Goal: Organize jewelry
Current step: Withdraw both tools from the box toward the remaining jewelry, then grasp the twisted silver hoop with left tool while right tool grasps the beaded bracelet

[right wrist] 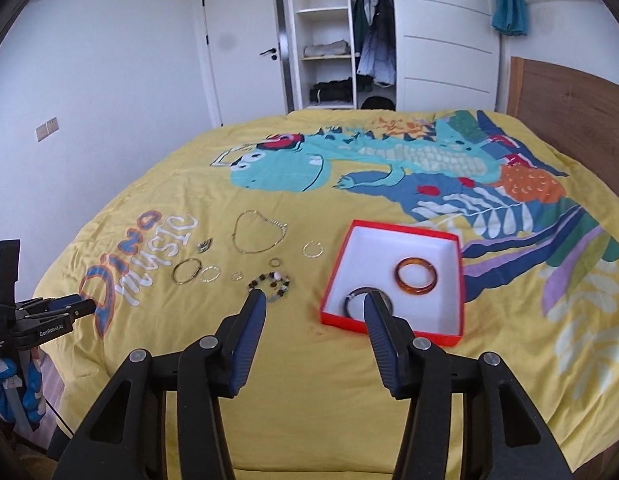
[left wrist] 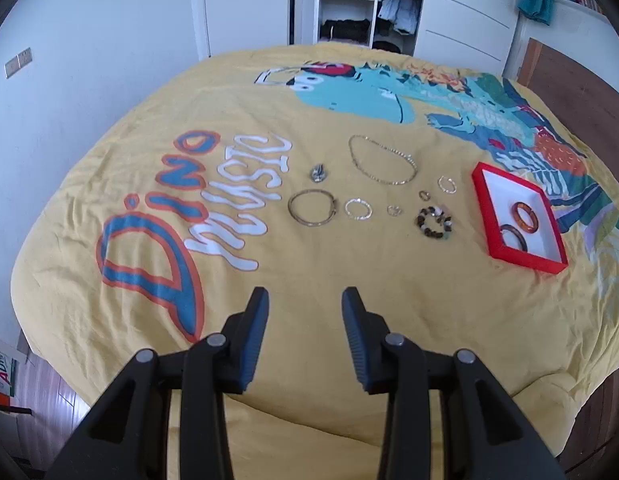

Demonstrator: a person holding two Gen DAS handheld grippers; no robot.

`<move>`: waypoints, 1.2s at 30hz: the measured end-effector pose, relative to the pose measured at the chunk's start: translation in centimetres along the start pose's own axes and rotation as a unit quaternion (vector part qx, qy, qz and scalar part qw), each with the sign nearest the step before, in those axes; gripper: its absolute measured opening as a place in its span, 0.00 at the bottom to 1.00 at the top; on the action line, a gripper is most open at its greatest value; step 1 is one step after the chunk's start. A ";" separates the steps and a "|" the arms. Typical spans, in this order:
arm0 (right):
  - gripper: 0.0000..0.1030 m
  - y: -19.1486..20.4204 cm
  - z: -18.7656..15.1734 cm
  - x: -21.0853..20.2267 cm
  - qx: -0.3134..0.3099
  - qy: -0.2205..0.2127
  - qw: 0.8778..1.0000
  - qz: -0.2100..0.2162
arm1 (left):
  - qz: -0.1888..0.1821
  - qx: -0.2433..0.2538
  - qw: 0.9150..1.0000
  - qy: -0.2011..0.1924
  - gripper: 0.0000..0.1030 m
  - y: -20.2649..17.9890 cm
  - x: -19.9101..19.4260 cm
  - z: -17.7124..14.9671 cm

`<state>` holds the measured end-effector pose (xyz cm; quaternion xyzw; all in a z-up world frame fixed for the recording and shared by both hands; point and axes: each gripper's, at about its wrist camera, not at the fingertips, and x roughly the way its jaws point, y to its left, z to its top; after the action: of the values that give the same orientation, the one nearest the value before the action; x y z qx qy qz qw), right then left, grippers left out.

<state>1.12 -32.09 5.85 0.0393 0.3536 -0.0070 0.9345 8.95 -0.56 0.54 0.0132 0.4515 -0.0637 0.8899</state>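
Both tools hang empty above a yellow bed point(left wrist: 269, 288) strewn with jewelry.

Left tool point(left wrist: 305, 300) and right tool point(right wrist: 313, 304) stand parted, grasping nothing. Two bangles already lie in the red box point(right wrist: 389, 228); the beaded bracelet point(left wrist: 434, 222) lies nearest it, so take that next, pinching across its beads.

On the bed point(left wrist: 309, 272) in front of you, the box point(left wrist: 485, 216) lies at the right with two bangles point(left wrist: 523, 213) in it. Left of the box lie the beaded bracelet point(left wrist: 434, 222), small rings point(left wrist: 393, 210) and a hoop bracelet point(left wrist: 311, 208). The necklace point(left wrist: 379, 159) lies behind them.
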 end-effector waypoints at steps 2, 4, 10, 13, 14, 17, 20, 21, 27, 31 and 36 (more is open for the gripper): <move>0.48 0.4 -0.2 1.3 -0.002 0.013 1.000 0.006 | -0.004 -0.006 1.000 0.010 0.35 0.1 1.2 -0.1; 0.47 0.7 -0.4 2.6 -0.006 0.026 1.000 0.011 | -0.008 -0.010 1.000 0.017 0.35 0.0 2.2 0.0; 0.47 1.6 -0.4 6.7 -0.013 0.056 0.998 0.032 | -0.035 -0.024 0.998 0.039 0.32 -0.7 5.5 0.8; 0.47 2.1 -0.3 9.0 -0.015 0.069 0.997 0.044 | -0.061 -0.045 0.996 0.052 0.31 -1.2 7.6 1.9; 0.47 2.3 -0.3 9.8 -0.017 0.074 0.996 0.047 | -0.069 -0.054 0.994 0.058 0.31 -1.4 8.3 2.3; 0.46 2.9 -0.2 12.6 -0.022 0.091 0.994 0.059 | -0.090 -0.077 0.990 0.072 0.31 -1.7 10.5 3.3; 0.46 3.2 0.1 15.1 -0.022 0.103 0.992 0.069 | -0.111 -0.106 0.984 0.085 0.31 -1.9 13.0 4.5; 0.46 3.3 0.2 15.7 -0.022 0.107 0.992 0.070 | -0.118 -0.116 0.982 0.088 0.30 -1.9 13.7 4.8; 0.46 4.3 0.9 20.5 -0.040 0.135 0.987 0.074 | -0.150 -0.183 0.965 0.113 0.25 -1.7 18.7 6.4; 0.46 4.4 1.3 23.0 -0.038 0.152 0.985 0.065 | -0.165 -0.222 0.953 0.122 0.25 -1.5 21.1 6.9; 0.46 4.1 1.3 26.0 -0.029 0.178 0.983 0.045 | -0.161 -0.250 0.946 0.131 0.25 -1.4 23.0 7.1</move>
<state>21.64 -27.69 -10.07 0.0284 0.5118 0.0529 0.8570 27.89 -4.87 -13.76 -0.2746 0.5612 -0.0893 0.7757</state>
